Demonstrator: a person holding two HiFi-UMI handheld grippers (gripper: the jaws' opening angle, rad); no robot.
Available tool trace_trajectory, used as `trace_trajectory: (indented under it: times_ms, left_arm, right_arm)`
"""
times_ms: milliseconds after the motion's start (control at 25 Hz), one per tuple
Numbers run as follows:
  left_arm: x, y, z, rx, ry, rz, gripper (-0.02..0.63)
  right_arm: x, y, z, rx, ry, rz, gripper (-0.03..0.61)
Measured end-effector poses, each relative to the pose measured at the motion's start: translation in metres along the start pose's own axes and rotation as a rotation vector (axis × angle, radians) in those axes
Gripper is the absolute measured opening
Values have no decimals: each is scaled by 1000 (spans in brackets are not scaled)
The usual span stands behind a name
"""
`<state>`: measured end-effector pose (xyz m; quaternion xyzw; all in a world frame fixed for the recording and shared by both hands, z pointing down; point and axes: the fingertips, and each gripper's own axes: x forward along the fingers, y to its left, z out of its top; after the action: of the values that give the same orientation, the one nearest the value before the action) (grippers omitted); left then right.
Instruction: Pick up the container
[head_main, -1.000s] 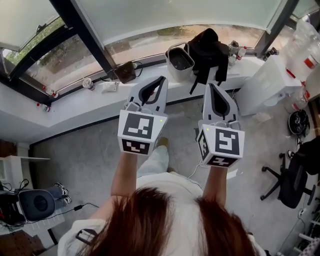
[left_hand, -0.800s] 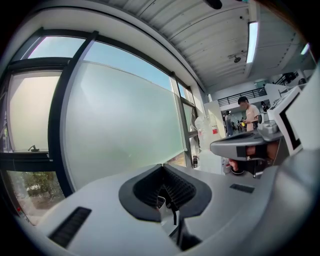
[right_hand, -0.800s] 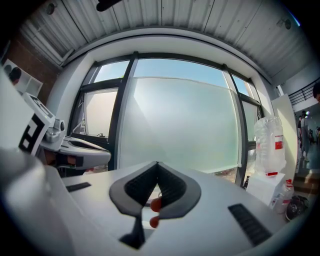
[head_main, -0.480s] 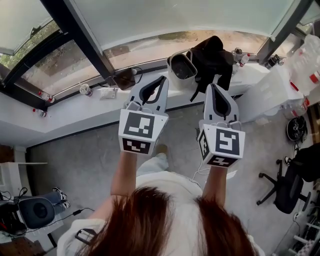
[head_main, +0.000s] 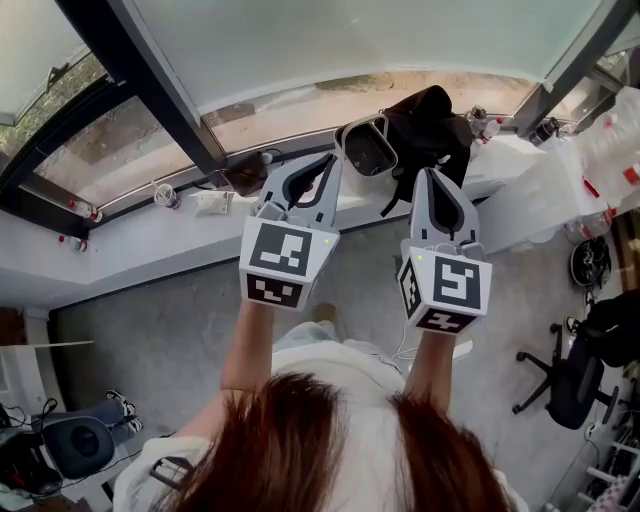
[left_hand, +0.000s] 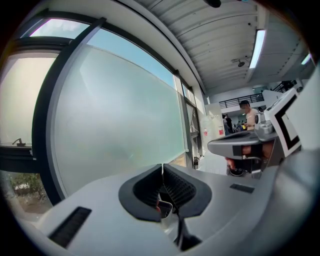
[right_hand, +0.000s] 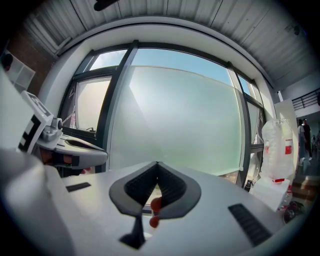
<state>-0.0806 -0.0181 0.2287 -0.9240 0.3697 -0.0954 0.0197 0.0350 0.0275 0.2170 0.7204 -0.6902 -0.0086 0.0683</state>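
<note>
Ahead of left claw (head_main: 327, 160), container (head_main: 367, 148) nearer.

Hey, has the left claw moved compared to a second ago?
Yes. Judged against the windowsill, the left claw has come forward, and its tip now lies closer to the white container standing on that sill.

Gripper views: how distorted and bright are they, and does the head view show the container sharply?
Left gripper view: heavy fisheye bulge, black corners, frosted window bright but not blown out, left gripper sharp. Right gripper view: same bulge, right gripper sharp. Head view: even daylight, bent edges, container crisp on the sill.
</note>
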Motion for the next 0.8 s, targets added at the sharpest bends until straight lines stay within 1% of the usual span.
trace_trajectory:
  times_ms: [120, 440, 800]
  left_arm:
    - [10, 10, -1, 16, 0, -18, 23]
    - [31, 24, -5, 19, 2, -44, 23]
    - [59, 36, -13, -1, 8, -27, 23]
  right_arm:
    - [14, 4, 1, -5, 2, -7, 25]
    - [36, 7, 3, -16, 4, -6, 25]
    - [64, -5, -4, -42, 4, -8, 25]
